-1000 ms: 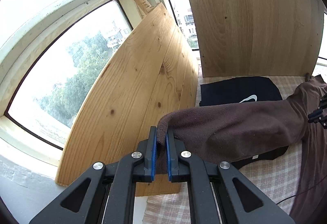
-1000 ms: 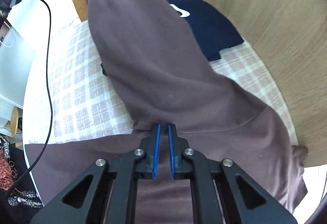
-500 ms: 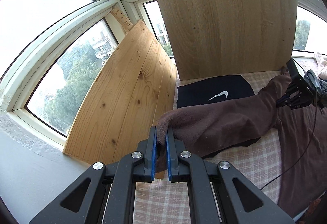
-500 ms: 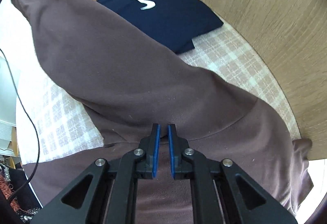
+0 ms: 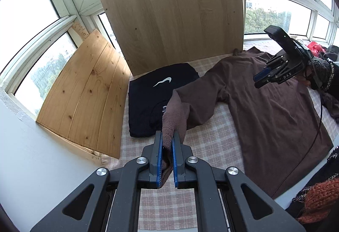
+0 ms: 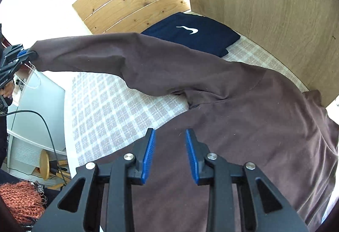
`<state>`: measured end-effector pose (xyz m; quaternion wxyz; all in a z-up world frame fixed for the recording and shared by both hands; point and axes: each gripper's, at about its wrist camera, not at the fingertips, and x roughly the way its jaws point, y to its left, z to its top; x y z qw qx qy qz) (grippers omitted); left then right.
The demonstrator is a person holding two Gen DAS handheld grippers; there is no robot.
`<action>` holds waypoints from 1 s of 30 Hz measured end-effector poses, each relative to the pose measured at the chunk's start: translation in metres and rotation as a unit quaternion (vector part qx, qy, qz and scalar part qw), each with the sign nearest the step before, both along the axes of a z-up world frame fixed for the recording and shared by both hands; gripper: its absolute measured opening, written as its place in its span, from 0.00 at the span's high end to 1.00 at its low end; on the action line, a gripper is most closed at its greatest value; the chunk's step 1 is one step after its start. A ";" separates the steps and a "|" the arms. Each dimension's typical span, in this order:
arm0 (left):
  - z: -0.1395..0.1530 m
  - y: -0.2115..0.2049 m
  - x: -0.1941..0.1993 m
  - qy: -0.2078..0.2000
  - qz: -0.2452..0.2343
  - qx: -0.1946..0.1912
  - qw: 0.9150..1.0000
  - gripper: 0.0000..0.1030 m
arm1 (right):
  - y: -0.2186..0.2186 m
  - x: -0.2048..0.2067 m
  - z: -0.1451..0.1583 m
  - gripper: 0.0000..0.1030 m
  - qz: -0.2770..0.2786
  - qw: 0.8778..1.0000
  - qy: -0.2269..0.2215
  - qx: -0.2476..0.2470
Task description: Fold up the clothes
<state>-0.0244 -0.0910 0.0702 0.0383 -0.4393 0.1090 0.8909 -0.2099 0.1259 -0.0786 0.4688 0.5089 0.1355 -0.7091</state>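
A brown long-sleeved shirt (image 5: 269,104) lies spread on the checked cloth. My left gripper (image 5: 167,143) is shut on the cuff of its sleeve (image 5: 173,119), and the sleeve (image 6: 127,62) stretches lifted above the cloth. In the right wrist view my left gripper (image 6: 23,55) shows at the far left with the cuff in it. My right gripper (image 6: 170,136) hovers above the shirt body (image 6: 243,136); its jaws are opening and nothing is between the blue pads. From the left wrist view my right gripper (image 5: 261,79) hangs above the shirt's chest.
A folded navy shirt (image 5: 156,96) with a white logo lies by the corner of two wooden boards (image 5: 173,20), also seen as the navy shirt (image 6: 190,35). The checked cloth (image 5: 211,143) covers the surface. An orange knit (image 6: 19,200) and a black cable (image 6: 42,121) lie at the near edge.
My left gripper has drawn back with the cuff, pulling the sleeve out. My right gripper has let go of the shirt body, lifted, and its jaws have parted.
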 end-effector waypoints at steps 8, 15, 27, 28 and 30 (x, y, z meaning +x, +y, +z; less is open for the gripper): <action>-0.057 0.077 0.058 -0.052 -0.049 0.091 0.993 0.93 | -0.014 -0.052 -0.003 0.60 -0.077 0.995 0.025 0.053; -0.120 0.125 0.088 -0.114 -0.067 0.135 0.982 0.93 | -0.011 -0.066 -0.022 0.60 -0.130 0.990 -0.033 0.043; -0.119 0.104 0.106 -0.107 -0.016 0.138 0.984 0.93 | -0.068 -0.078 -0.077 0.57 -0.137 0.986 -0.082 0.053; -0.117 0.100 0.107 -0.105 -0.012 0.136 0.985 0.93 | -0.069 -0.080 -0.077 0.58 -0.138 0.985 -0.089 0.044; -0.113 0.092 0.109 -0.101 -0.003 0.132 0.986 0.93 | -0.069 -0.083 -0.074 0.83 -0.139 0.986 -0.086 0.031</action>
